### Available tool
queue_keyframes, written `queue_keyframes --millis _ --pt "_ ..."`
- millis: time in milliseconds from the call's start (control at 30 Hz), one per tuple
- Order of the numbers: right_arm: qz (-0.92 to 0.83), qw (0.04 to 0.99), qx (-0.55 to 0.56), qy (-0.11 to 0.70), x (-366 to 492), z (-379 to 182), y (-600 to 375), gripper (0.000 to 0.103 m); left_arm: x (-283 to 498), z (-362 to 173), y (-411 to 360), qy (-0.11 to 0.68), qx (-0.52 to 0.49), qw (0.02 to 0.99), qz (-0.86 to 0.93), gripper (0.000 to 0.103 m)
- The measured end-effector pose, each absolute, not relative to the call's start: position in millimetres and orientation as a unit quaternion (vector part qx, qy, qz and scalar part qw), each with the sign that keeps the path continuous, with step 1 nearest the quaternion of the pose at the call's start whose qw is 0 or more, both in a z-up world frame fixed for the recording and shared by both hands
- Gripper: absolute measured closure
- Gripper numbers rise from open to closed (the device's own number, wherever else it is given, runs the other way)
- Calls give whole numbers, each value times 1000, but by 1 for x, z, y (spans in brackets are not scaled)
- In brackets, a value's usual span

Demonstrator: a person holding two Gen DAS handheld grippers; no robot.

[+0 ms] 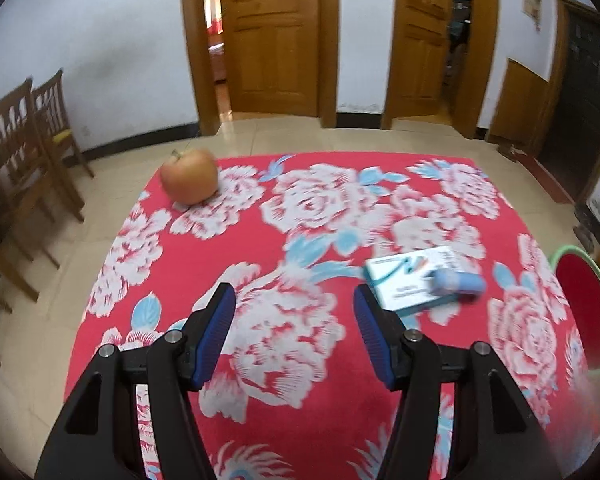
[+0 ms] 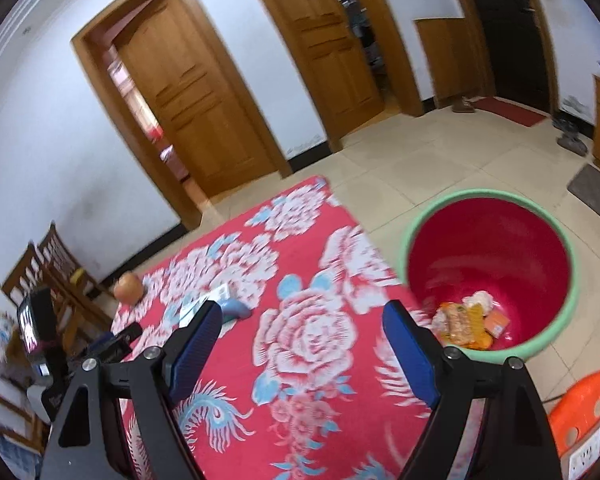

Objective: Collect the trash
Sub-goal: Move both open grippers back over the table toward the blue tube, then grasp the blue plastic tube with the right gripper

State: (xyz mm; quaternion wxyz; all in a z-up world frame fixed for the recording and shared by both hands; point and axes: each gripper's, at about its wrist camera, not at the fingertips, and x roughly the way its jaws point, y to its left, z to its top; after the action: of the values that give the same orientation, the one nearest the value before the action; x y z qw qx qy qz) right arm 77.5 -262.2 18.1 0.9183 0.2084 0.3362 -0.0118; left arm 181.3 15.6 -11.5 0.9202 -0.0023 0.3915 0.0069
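A table under a red floral cloth [image 1: 300,236] carries an apple [image 1: 190,176] at its far left corner. A white and teal box [image 1: 408,280] lies at the right, with a small blue cylinder [image 1: 458,282] resting on it. My left gripper [image 1: 294,292] hovers over the cloth, open and empty, with the box just right of its right finger. My right gripper [image 2: 303,308] is open and empty above the cloth's right part. Right of the table on the floor stands a red bin with a green rim [image 2: 412,228], holding wrappers and scraps [image 2: 466,320]. The apple [image 2: 128,286] and box [image 2: 216,296] lie far left there.
Wooden chairs [image 1: 28,140] stand left of the table. Two wooden doors [image 1: 272,36] are in the far wall across a tiled floor. An orange plastic stool [image 2: 580,404] and a power strip [image 2: 588,456] sit near the bin. A black device with a lit screen [image 2: 36,320] is at the left edge.
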Motion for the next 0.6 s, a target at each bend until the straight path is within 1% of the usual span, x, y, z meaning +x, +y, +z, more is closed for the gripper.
queue_keyframes --millis 167,267,333,567,600 --pt "12 908 179 378 112 0 -236 18 192 -28 32 400 -19 916 30 42" --pt "19 901 177 395 127 -10 -224 12 194 -34 35 396 -19 917 41 42" --pt "24 898 183 400 135 -15 -217 7 194 -36 38 389 -15 919 54 42" --pt "33 885 191 424 167 -37 -193 6 195 -40 53 393 -33 917 63 42" --pt "25 885 188 426 170 -38 -190 3 194 -40 54 392 -36 917 63 42"
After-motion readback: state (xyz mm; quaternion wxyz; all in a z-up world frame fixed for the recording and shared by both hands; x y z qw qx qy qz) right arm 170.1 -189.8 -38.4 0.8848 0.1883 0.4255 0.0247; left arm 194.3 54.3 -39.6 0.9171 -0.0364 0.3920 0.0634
